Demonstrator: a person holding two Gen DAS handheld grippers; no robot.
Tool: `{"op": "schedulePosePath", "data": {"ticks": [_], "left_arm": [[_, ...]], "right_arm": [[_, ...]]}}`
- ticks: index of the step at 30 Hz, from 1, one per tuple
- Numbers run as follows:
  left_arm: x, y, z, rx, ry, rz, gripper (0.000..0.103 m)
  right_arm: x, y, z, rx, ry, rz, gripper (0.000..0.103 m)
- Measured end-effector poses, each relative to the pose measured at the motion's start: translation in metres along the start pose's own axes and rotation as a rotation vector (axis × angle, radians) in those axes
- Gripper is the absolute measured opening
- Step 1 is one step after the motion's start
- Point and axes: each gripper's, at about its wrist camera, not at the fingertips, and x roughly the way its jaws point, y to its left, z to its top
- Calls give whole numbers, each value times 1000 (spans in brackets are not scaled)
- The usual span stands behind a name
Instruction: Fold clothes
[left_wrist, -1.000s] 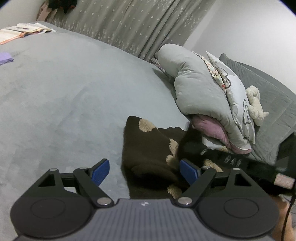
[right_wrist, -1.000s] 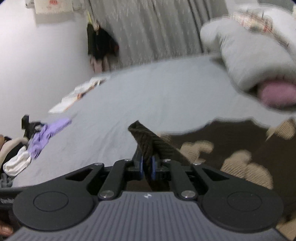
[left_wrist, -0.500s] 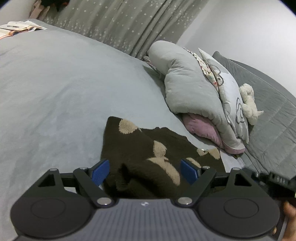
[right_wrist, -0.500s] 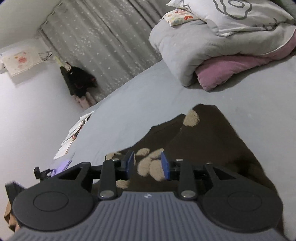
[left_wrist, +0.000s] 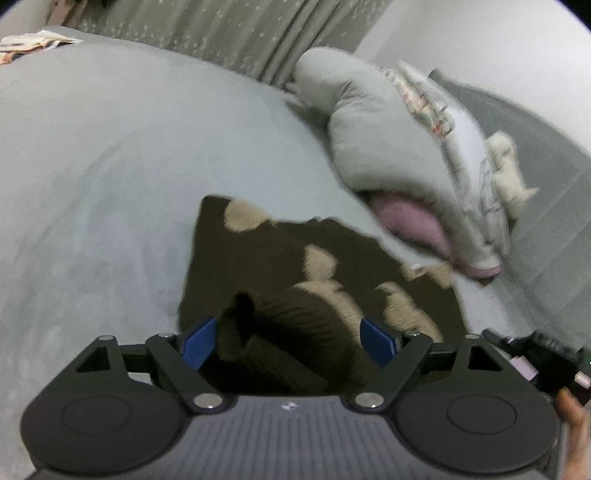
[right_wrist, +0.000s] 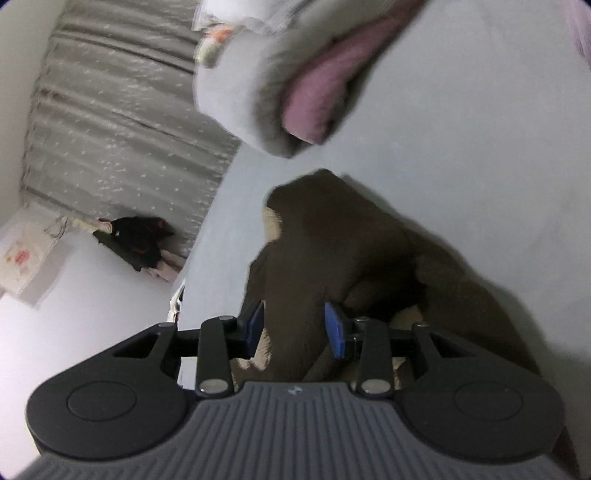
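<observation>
A dark brown knit sweater (left_wrist: 280, 254) with tan patches lies partly folded on the grey bed (left_wrist: 110, 155). My left gripper (left_wrist: 291, 339) is open, its blue pads on either side of a bunched ribbed cuff of the sweater just in front of it. In the right wrist view the sweater (right_wrist: 343, 236) lies on the bed, seen at a tilt. My right gripper (right_wrist: 293, 326) is open with sweater fabric between its blue pads, not pinched.
A rolled grey duvet with pink lining (left_wrist: 391, 155), patterned pillows and a white plush toy (left_wrist: 509, 177) lie at the bed's head. Grey curtains (right_wrist: 122, 122) hang behind. Papers (left_wrist: 33, 40) lie at the far corner. Dark clothes (right_wrist: 136, 240) hang on the wall.
My right gripper has let go of the sweater edge, opened wider and tilted sideways over the sweater. My left gripper has moved in so a ribbed cuff sits between its open fingers.
</observation>
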Motion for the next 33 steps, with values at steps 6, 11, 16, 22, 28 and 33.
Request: {"op": "schedulePosePath", "data": {"ticks": [6,11,16,22,28,33], "left_arm": [[5,12,-1,6,48,36,84],[-19,-2,10,60,-46,7,85],[-13,-6,7,43,-6,1,86],[5,2,-2,1,31,44,86],[3,-4,2,31,9,52,86],[-7,-19,4,78,-42,54,87]], "right_arm": [[-5,-1,12,-60,-126,-110,25],[-26,3,15,-71,-139,-164,42],[-23,-7,6,15,-63,-106,49],[5,-16,6,67,-90,-97,47],[-3,-16,14,50,-145,-91,14],[-19,-8,14,14,-254,-125,12]]}}
